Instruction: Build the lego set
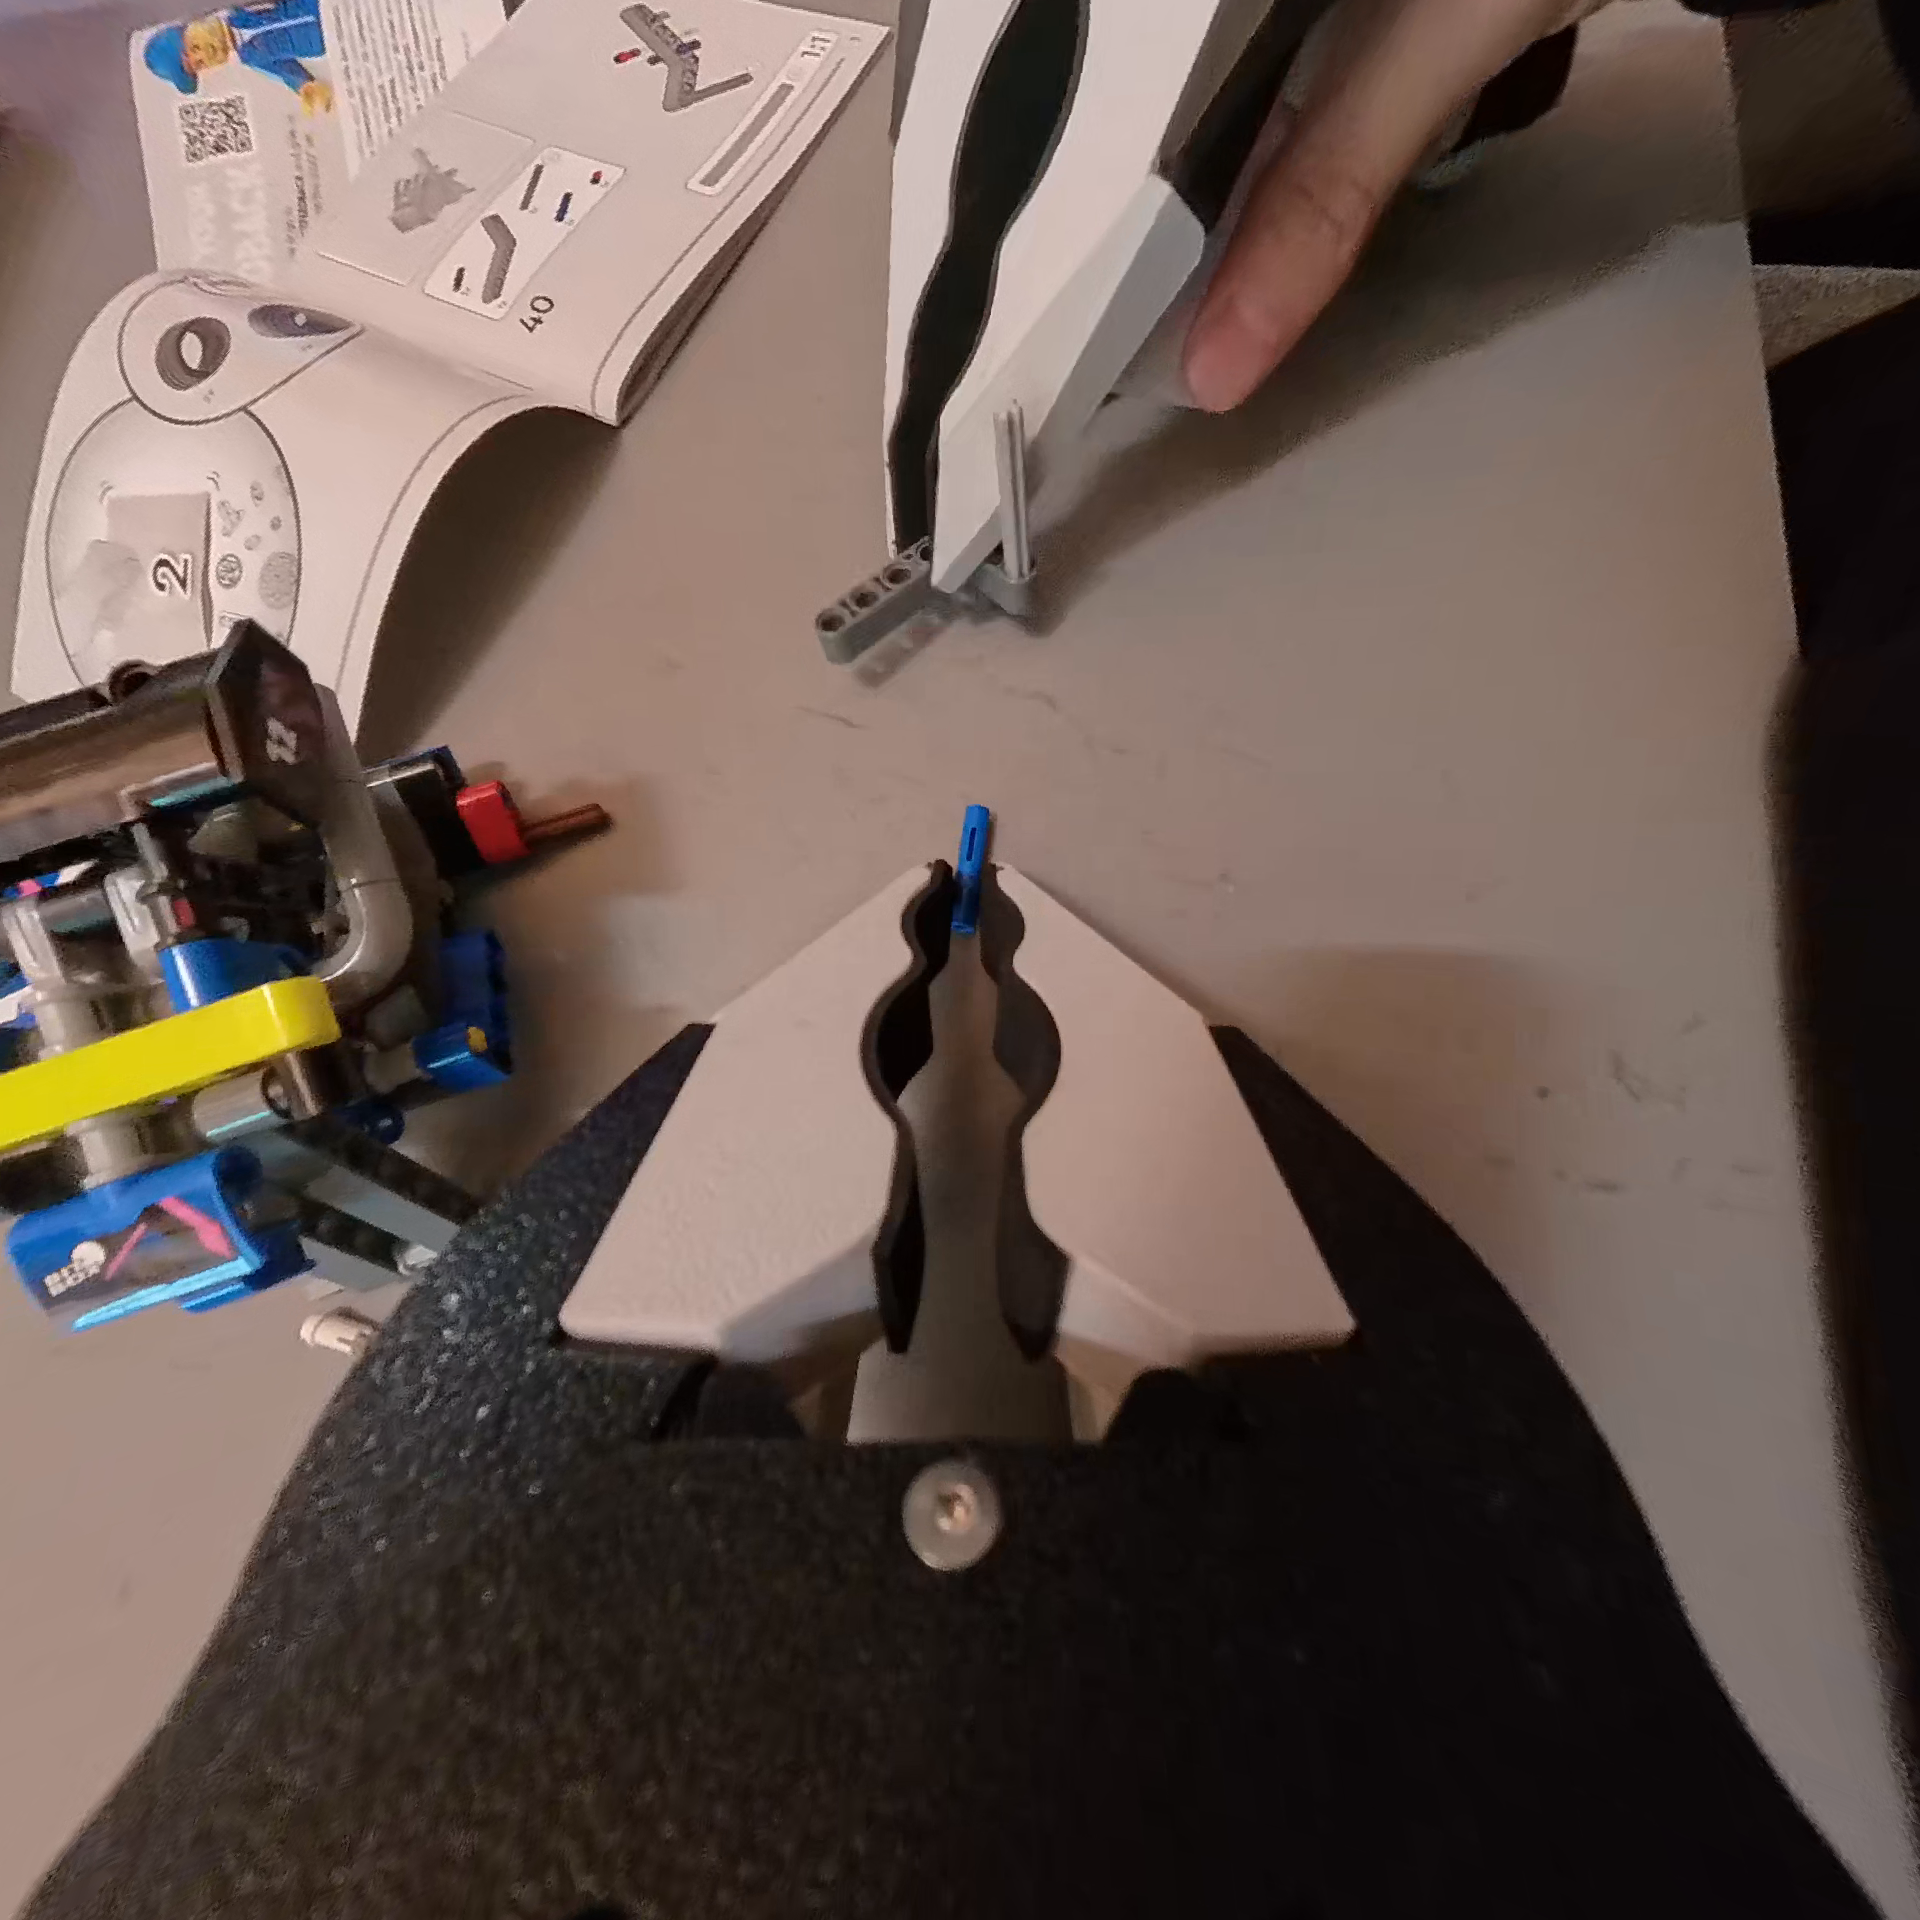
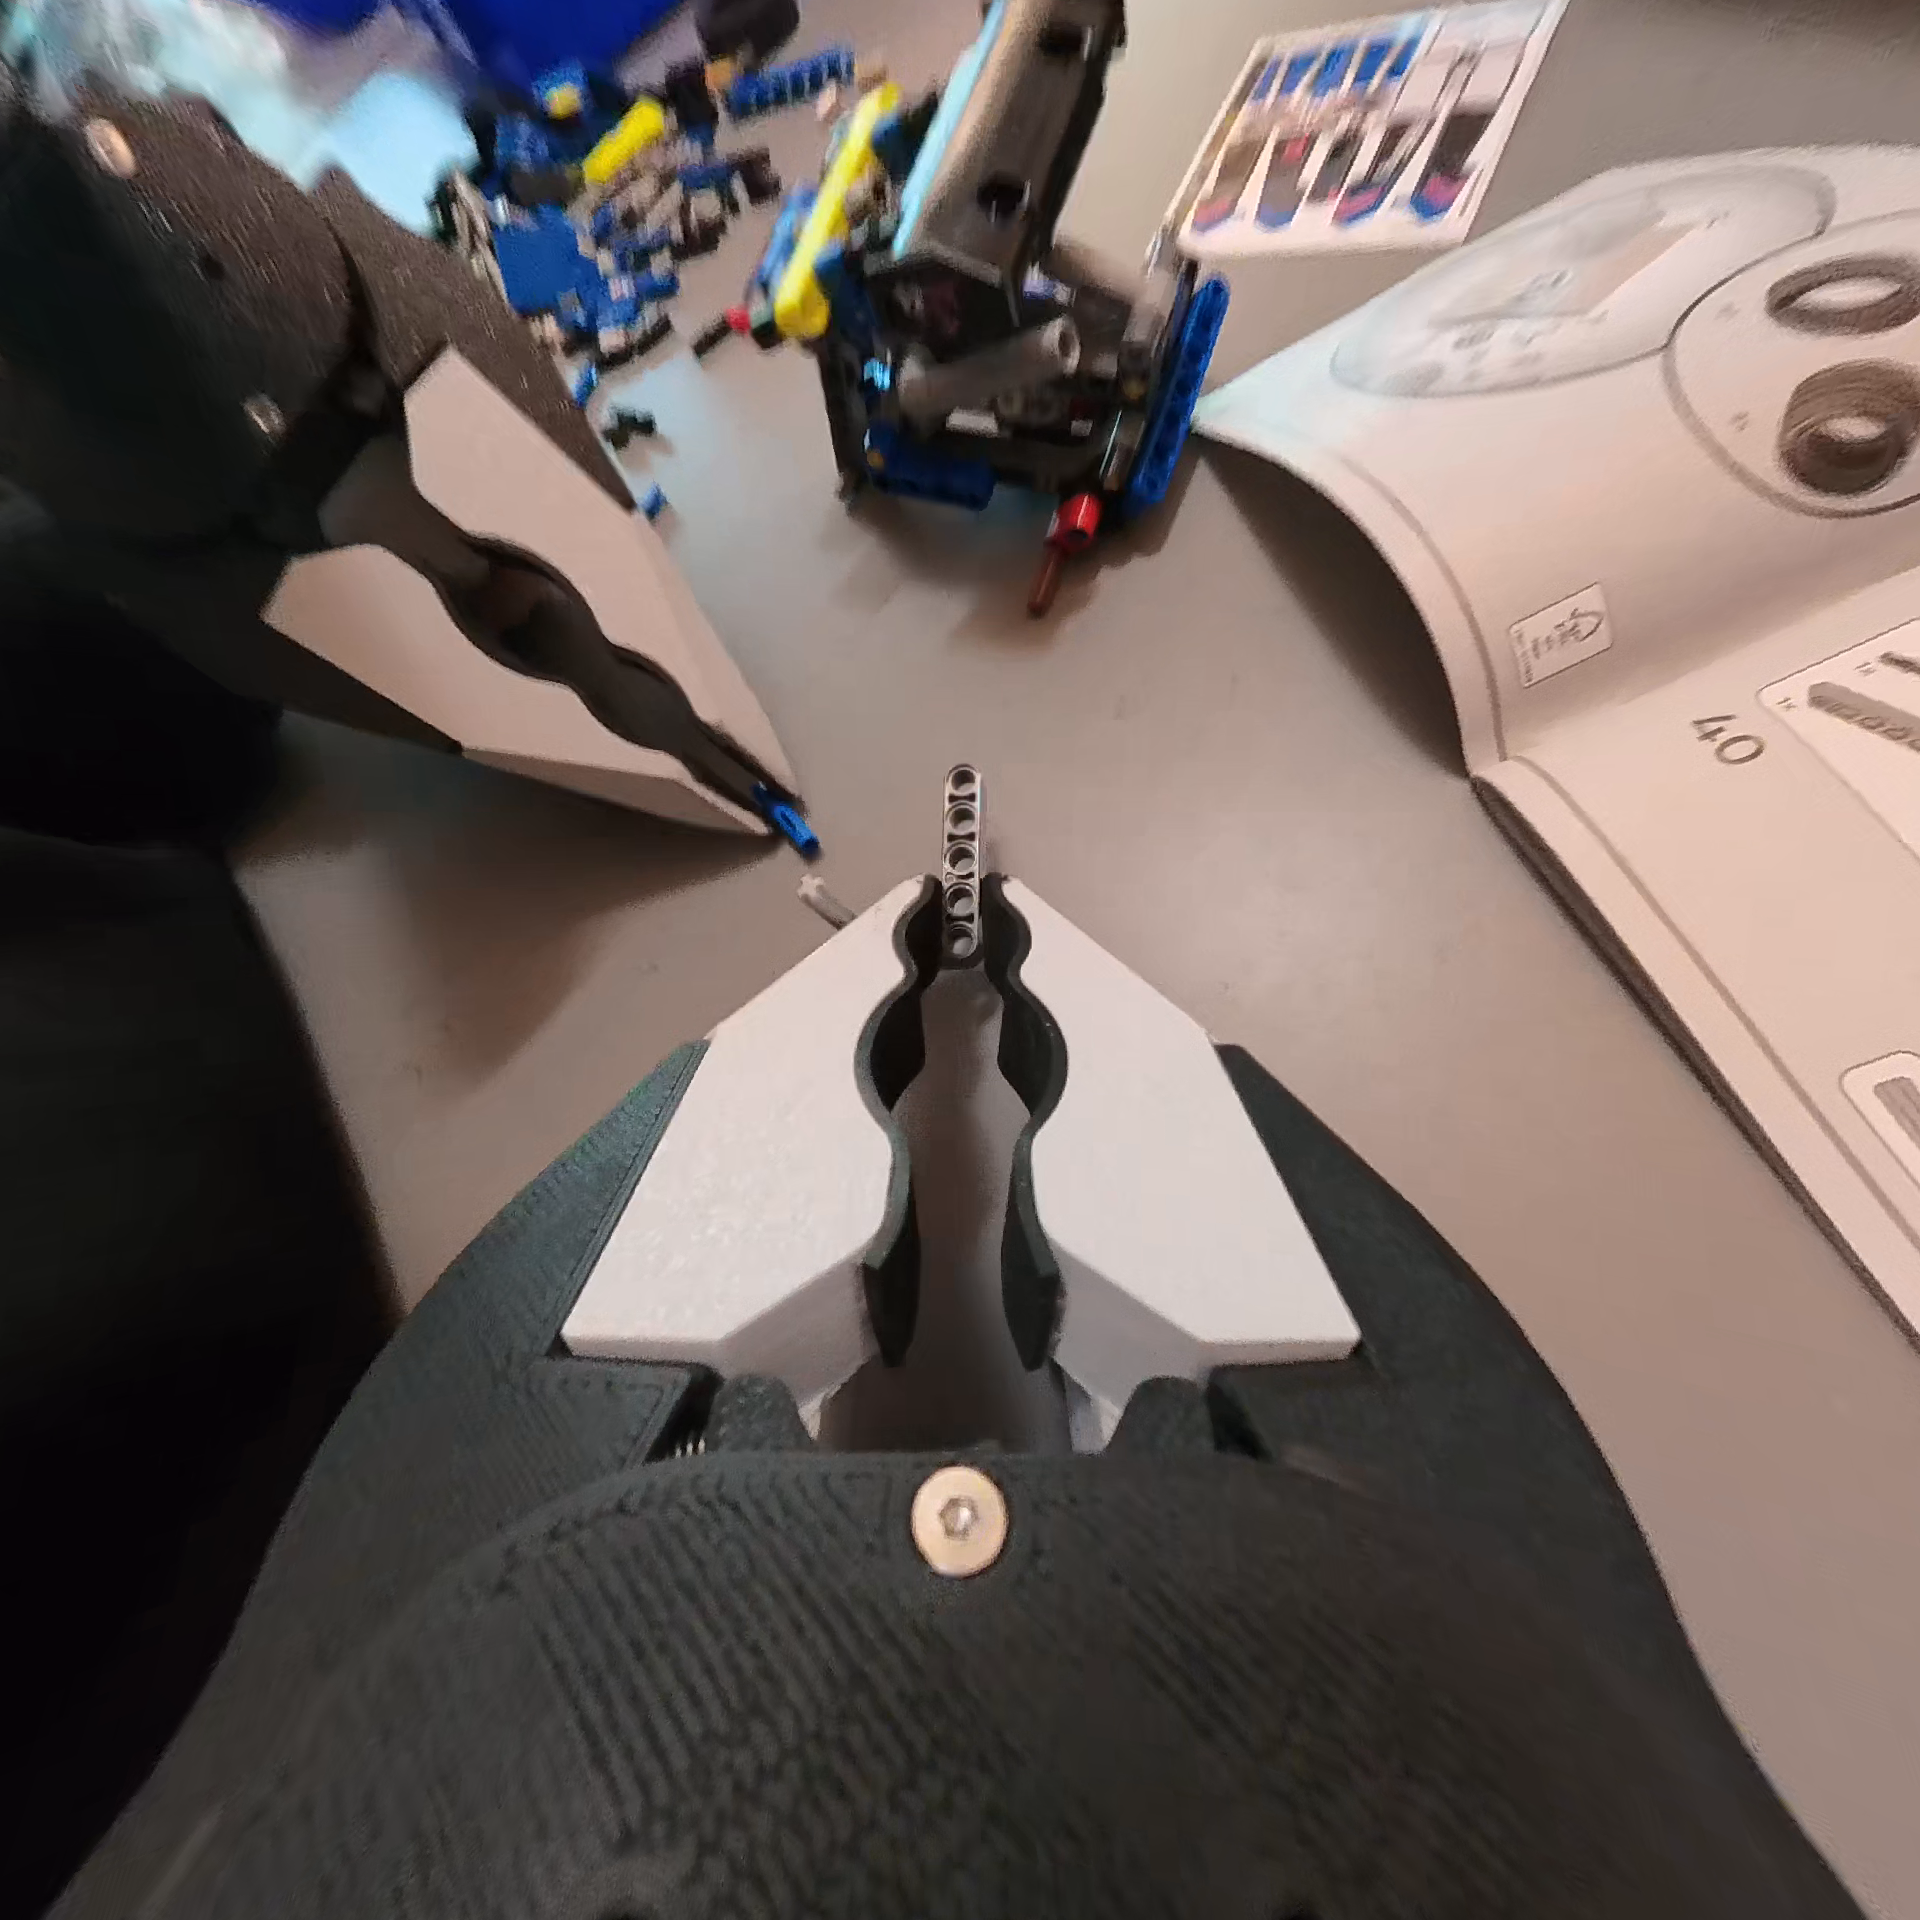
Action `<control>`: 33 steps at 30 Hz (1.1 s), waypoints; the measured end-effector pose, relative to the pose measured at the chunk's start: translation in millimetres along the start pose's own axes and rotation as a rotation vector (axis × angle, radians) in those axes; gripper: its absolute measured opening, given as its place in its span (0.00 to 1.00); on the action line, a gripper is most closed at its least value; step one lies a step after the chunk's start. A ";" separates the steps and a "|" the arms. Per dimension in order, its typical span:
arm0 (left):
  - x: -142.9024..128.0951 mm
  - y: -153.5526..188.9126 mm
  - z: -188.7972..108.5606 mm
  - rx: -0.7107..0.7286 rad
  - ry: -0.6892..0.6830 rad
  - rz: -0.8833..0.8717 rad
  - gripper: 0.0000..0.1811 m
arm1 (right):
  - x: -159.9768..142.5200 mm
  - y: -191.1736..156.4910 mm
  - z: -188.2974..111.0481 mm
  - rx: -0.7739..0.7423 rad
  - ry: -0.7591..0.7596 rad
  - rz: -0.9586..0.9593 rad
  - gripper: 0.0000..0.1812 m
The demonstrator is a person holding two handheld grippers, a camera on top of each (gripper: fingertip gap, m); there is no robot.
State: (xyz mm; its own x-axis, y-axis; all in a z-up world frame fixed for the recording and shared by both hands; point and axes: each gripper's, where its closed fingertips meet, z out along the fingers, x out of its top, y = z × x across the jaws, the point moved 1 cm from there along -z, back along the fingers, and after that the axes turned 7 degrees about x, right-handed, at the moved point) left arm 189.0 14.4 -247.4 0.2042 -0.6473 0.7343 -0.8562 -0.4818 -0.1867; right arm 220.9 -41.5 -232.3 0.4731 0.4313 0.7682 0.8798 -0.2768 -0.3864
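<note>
My left gripper (image 1: 966, 868) is shut on a small blue pin (image 1: 972, 862) that sticks out past its tips; it also shows in the right wrist view (image 2: 774, 810) with the blue pin (image 2: 787, 818). My right gripper (image 2: 961, 883) is shut on a grey beam with holes (image 2: 961, 842). In the left wrist view the right gripper (image 1: 961, 566) holds that bent grey beam (image 1: 883, 608) down on the table, a grey axle (image 1: 1013, 499) standing up from it. The pin is a short way from the beam.
The partly built blue, yellow and black model (image 1: 208, 997) stands on the table to the left (image 2: 997, 312). An open instruction booklet (image 1: 416, 229) lies behind it (image 2: 1662, 675). A pile of loose bricks (image 2: 623, 208) lies far back. A hand (image 1: 1340, 197) grips the right gripper. About 6 cm separates my left fingertips from my right.
</note>
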 end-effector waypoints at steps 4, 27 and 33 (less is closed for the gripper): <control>24.9 -2.1 -7.3 -0.012 0.145 -0.102 0.01 | 23.9 -0.4 -15.1 0.006 0.214 0.066 0.04; 95.0 -42.7 -32.3 0.281 0.258 0.011 0.01 | 82.7 -23.2 -52.1 0.692 0.941 0.597 0.04; 107.2 -38.9 -34.8 0.387 0.225 0.128 0.01 | 84.0 -19.8 -50.8 0.740 0.994 0.673 0.04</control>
State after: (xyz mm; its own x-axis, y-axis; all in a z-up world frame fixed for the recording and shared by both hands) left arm 227.7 -15.7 -138.7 -0.0363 -0.5922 0.8050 -0.6192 -0.6190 -0.4832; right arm 240.9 -43.4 -134.2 0.8503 -0.4650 0.2464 0.4694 0.4583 -0.7548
